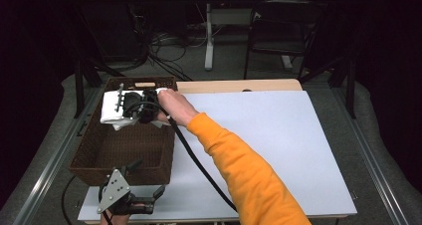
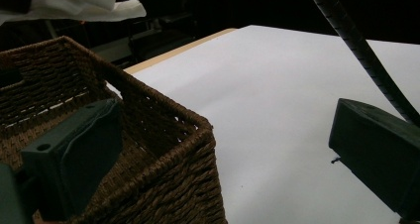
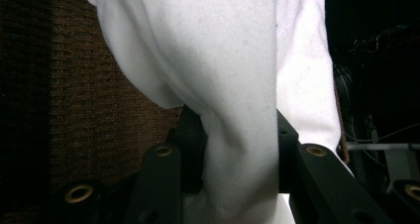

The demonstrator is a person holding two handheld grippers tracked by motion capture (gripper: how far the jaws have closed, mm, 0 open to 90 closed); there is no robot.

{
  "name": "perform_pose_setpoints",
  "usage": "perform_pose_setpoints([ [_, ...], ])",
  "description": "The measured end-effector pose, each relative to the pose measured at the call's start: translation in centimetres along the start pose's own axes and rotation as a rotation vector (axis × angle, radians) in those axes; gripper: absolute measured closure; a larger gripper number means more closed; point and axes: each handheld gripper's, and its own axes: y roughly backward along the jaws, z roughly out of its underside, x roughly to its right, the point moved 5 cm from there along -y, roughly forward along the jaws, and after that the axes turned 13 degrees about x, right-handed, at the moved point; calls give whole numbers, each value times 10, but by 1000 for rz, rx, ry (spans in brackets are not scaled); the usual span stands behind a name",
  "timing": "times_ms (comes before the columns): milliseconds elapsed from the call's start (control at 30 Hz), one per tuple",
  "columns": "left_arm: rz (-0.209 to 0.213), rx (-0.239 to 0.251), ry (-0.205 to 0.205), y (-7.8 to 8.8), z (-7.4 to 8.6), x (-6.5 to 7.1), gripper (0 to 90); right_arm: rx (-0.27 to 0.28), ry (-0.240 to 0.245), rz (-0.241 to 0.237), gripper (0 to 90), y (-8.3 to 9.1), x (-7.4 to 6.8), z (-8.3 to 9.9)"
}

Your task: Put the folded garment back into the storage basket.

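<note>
Nearest the camera, at 7 o'clock in the high view, left tongs [image 1: 149, 197] sit low at the front edge of the white tabletop [image 1: 278, 150], just outside the near wall of the brown wicker basket [image 1: 99, 155]. Jaws stand wide apart with nothing between them; left gripper view shows one jaw over the basket's near corner, the other over bare tabletop. Grey three-cornered plate on top, cable trailing off toward 7.

Mid-frame: orange sleeve [image 1: 249, 175] runs diagonally from 5 o'clock up toward 10, black cable of the right tongs lying along it across the tabletop.

Farther, at 10 o'clock: right hand [image 1: 174, 108] holds the right tongs [image 1: 119, 103] over the basket's far end. Jaws are clamped tight on a white cloth [image 1: 110, 113]. Right gripper view confirms it: cloth [image 3: 237, 149] pinched between the two black jaws, bunched and spreading beyond them, woven basket wall [image 3: 64, 100] behind. Cloth is over the far part of the basket; whether it touches the basket floor, can't tell.

Beyond the tabletop, 12 o'clock: floor cables and a chair frame [image 1: 278, 31], dim.
</note>
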Motion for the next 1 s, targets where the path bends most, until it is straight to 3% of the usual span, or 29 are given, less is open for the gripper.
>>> perform_pose_setpoints([
  [167,1,-3,3,0,0,0,0,-3,-1,-6,666,-3,-2,-1],
  [433,0,-2,3,0,0,0,0,2,-52,1,660,-11,-2,-1],
  [1000,3,-2,2,0,0,0,0,8,-78,6,649,-23,-9,-7],
])
